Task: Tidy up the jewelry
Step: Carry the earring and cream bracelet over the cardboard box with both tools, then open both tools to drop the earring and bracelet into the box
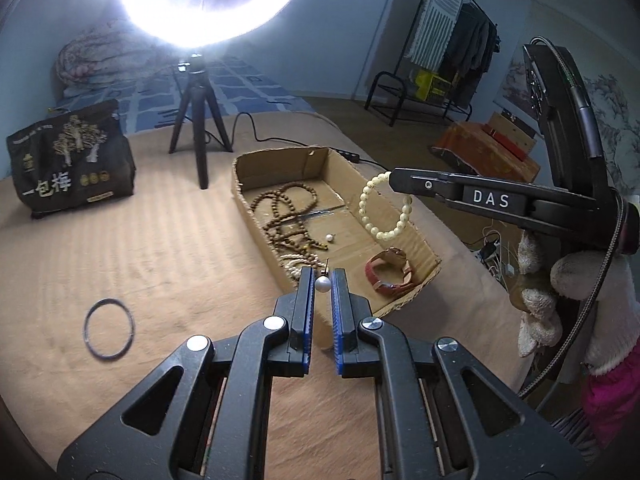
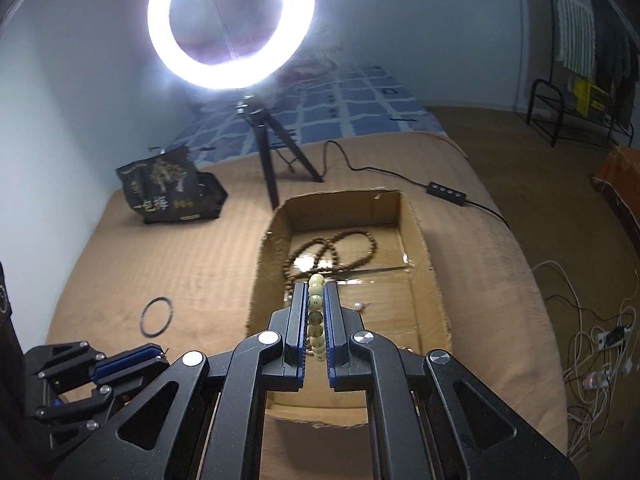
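My left gripper (image 1: 322,276) is shut on a pearl earring (image 1: 322,283) and holds it just above the near rim of the cardboard box (image 1: 256,216). My right gripper (image 2: 317,292) is shut on a cream bead bracelet (image 2: 316,312) and holds it over the box (image 2: 264,264); the bracelet hangs as a loop in the left wrist view (image 1: 384,208). In the box lie a brown bead necklace (image 1: 286,212), a second pearl earring (image 1: 329,237), a pale bead strand (image 1: 296,266) and a red-brown leather watch (image 1: 390,274). A thin black ring (image 1: 109,328) lies on the tan bed cover.
A ring light on a black tripod (image 1: 198,128) stands behind the box, its cable and switch (image 2: 446,192) trailing right. A black snack bag (image 1: 72,164) sits at the far left. The bed edge drops off on the right, with cables on the floor (image 2: 600,344).
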A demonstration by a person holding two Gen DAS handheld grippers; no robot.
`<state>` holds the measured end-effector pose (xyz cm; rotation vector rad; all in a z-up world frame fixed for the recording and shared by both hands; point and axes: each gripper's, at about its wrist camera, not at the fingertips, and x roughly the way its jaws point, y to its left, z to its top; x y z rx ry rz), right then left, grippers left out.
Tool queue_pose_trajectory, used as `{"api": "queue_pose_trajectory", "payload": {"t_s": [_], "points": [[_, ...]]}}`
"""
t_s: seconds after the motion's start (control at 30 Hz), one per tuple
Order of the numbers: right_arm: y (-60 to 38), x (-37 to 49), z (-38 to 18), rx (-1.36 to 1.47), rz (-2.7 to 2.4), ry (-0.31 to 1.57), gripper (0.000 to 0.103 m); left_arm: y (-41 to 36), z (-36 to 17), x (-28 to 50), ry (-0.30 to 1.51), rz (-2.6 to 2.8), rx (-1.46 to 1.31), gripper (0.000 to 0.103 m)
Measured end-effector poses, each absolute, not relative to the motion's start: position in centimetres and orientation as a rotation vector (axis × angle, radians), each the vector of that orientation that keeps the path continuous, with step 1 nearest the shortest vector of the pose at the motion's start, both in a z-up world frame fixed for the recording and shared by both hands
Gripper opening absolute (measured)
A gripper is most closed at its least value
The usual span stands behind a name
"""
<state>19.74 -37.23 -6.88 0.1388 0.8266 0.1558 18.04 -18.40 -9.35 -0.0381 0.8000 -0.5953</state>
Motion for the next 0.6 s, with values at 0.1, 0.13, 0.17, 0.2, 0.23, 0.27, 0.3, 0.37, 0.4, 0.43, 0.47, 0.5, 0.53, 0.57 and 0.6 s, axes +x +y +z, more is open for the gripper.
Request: {"api": "queue_pose_trajectory", "payload": {"t_s": [0.1, 0.13, 0.17, 0.2, 0.23, 0.27, 0.3, 0.37, 0.4, 0.43, 0.47, 0.5, 0.53, 0.57, 0.6], "points": [[-37.9, 20.2, -7.3, 0.146, 0.138, 0.835, 0.006, -19.5, -9.7, 18.5, 0.803, -0.606, -0.031, 0.006], [-38.2, 20.4, -7.4, 0.149, 0.133, 0.84, 0.006, -19.8, -9.7, 18.6, 0.804, -0.608, -0.029, 0.006], [-38.3, 20.5, -7.5, 0.152, 0.131, 0.842, 0.006, -20.3, -9.9, 18.7, 0.806, -0.611, -0.025, 0.006], [-38.5, 20.7, -7.7, 0.159, 0.127, 0.847, 0.006, -20.6, -10.0, 18.8, 0.806, -0.611, -0.022, 0.006], [-38.7, 20.9, -7.9, 0.167, 0.123, 0.851, 0.006, -20.8, -10.1, 19.0, 0.809, -0.612, -0.021, 0.006], [-38.9, 21.0, -8.0, 0.173, 0.122, 0.854, 0.006, -21.2, -10.4, 19.2, 0.815, -0.614, -0.024, 0.006], [-39.0, 21.1, -8.1, 0.176, 0.119, 0.856, 0.006, -21.3, -10.5, 19.3, 0.82, -0.618, -0.027, 0.006], [-39.3, 21.3, -8.3, 0.181, 0.113, 0.859, 0.006, -21.9, -10.9, 19.6, 0.828, -0.62, -0.025, 0.006], [-39.4, 21.5, -8.3, 0.182, 0.11, 0.86, 0.006, -22.2, -10.9, 19.7, 0.831, -0.621, -0.023, 0.006], [-39.5, 21.5, -8.4, 0.183, 0.106, 0.86, 0.006, -22.4, -11.0, 19.8, 0.833, -0.622, -0.021, 0.006], [-39.7, 21.6, -8.4, 0.187, 0.104, 0.86, 0.006, -22.6, -11.1, 19.9, 0.834, -0.624, -0.019, 0.006], [-39.8, 21.7, -8.5, 0.19, 0.104, 0.862, 0.006, -22.7, -11.2, 19.9, 0.835, -0.623, -0.016, 0.006], [-39.8, 21.8, -8.6, 0.193, 0.105, 0.864, 0.006, -22.9, -11.3, 20.0, 0.837, -0.621, -0.014, 0.006], [-39.8, 21.9, -8.6, 0.194, 0.106, 0.866, 0.006, -22.9, -11.4, 20.1, 0.839, -0.619, -0.013, 0.006], [-39.9, 21.9, -8.7, 0.197, 0.105, 0.869, 0.006, -23.0, -11.4, 20.1, 0.842, -0.619, -0.015, 0.006]]}}
